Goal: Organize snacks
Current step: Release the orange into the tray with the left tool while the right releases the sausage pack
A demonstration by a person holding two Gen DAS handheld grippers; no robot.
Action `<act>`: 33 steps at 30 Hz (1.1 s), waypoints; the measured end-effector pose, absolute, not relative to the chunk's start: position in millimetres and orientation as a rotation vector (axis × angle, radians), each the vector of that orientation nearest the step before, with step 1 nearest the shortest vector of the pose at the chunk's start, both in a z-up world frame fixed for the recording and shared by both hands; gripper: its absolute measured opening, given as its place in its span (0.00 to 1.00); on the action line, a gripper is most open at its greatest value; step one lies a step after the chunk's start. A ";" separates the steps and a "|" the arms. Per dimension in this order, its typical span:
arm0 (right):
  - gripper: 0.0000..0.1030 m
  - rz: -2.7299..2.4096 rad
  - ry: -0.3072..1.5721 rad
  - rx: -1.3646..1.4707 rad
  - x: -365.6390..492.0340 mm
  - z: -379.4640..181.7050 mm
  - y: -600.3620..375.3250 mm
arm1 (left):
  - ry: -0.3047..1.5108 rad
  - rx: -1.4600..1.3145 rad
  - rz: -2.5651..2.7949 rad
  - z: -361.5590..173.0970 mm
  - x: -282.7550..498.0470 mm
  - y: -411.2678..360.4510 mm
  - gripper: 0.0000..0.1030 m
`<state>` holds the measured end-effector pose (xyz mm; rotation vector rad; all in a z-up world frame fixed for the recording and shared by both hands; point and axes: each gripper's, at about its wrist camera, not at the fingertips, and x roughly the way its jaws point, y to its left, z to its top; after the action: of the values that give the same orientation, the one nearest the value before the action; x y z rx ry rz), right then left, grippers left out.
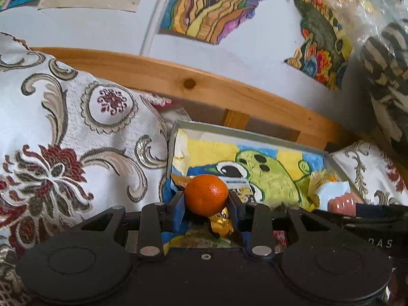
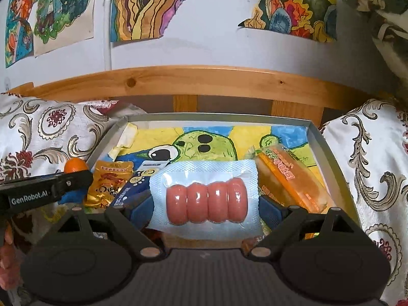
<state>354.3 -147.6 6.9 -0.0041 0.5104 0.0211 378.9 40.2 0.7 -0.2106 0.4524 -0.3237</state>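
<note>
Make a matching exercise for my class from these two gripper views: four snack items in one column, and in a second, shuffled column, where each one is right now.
Items
1. tangerine
2. sausage pack
3. orange-wrapped bar
4. gold pouch

Places
A. lying in the tray, right side
B. held between the right gripper's fingers
C. lying in the tray, left side
D. held between the left gripper's fingers

Pairs: 1-D, 2-B, 3-A, 4-C
</note>
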 end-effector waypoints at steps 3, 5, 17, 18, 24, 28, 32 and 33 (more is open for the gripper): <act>0.89 0.023 0.516 -0.017 355.2 4.5 -146.9 | 0.460 -0.197 -0.327 -1.8 378.9 37.4 0.38; 0.89 0.029 0.522 -0.022 355.8 2.7 -147.0 | 0.462 -0.192 -0.326 -2.3 378.9 36.3 0.39; 0.95 0.042 0.504 -0.057 355.8 1.0 -144.7 | 0.428 -0.259 -0.309 4.3 376.4 45.0 0.65; 0.95 0.042 0.501 -0.058 355.1 1.2 -144.8 | 0.424 -0.260 -0.310 5.2 375.7 44.7 0.66; 0.99 0.035 0.482 -0.049 348.6 2.7 -148.6 | 0.404 -0.249 -0.304 9.9 371.9 42.6 0.76; 1.00 0.038 0.465 -0.047 340.9 4.9 -150.4 | 0.389 -0.241 -0.292 13.3 368.4 41.2 0.84; 1.00 0.038 0.438 -0.053 327.2 10.9 -151.9 | 0.368 -0.219 -0.267 20.0 357.7 39.3 0.95; 1.00 0.038 0.432 -0.051 324.0 12.7 -152.7 | 0.360 -0.215 -0.259 21.7 353.7 39.5 0.96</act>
<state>324.0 -152.7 12.7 -0.0515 0.4316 0.0383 353.7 39.5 21.7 -0.2147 0.3602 -0.2594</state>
